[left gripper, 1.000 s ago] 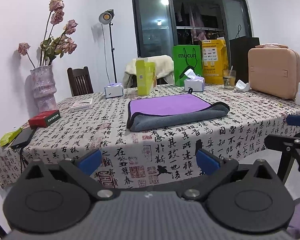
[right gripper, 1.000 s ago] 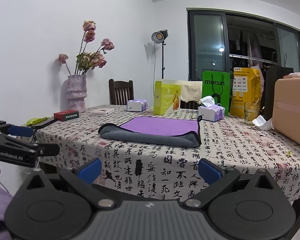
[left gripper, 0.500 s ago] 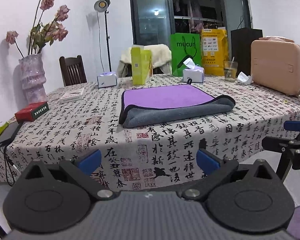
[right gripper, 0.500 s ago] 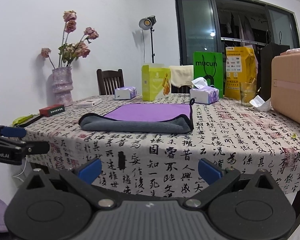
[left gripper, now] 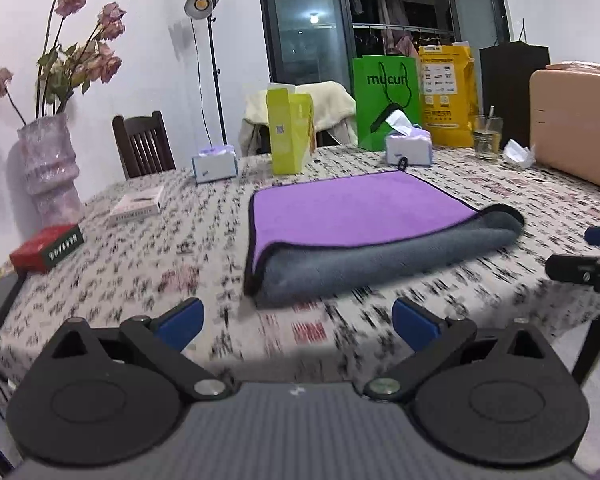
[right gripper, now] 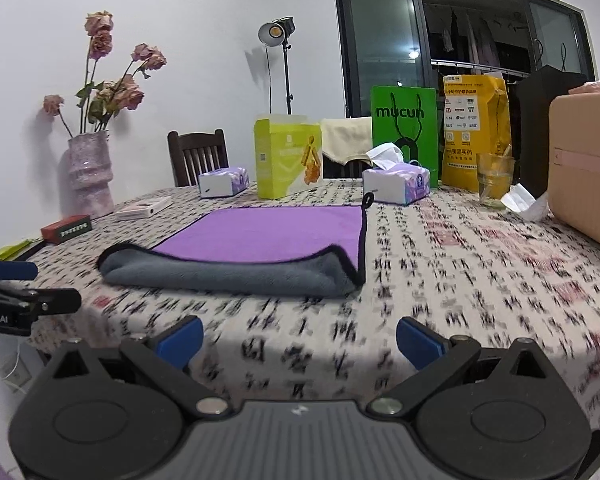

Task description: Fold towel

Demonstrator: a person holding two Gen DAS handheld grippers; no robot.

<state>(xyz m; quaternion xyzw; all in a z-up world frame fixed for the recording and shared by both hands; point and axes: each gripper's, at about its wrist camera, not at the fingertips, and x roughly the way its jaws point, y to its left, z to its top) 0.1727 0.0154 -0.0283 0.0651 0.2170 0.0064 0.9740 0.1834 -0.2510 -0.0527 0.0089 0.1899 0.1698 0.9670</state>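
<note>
While nearing the table [left gripper: 148, 280]: approach step, both grippers spread wide and empty, left [left gripper: 296, 322], right [right gripper: 298, 338]. Towel [left gripper: 364, 232] lying mid-table, folded once, purple up. Next, probably: pinch the near grey fold's corners.

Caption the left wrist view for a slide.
Open left tongs approach a folded purple-and-grey towel on the table.

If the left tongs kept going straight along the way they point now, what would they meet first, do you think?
Most likely the near edge of the towel: its grey rolled fold lies just ahead of the open left tongs, slightly to the right, with only bare tablecloth between. Height is hard to judge, so they might skim the cloth first.
</note>
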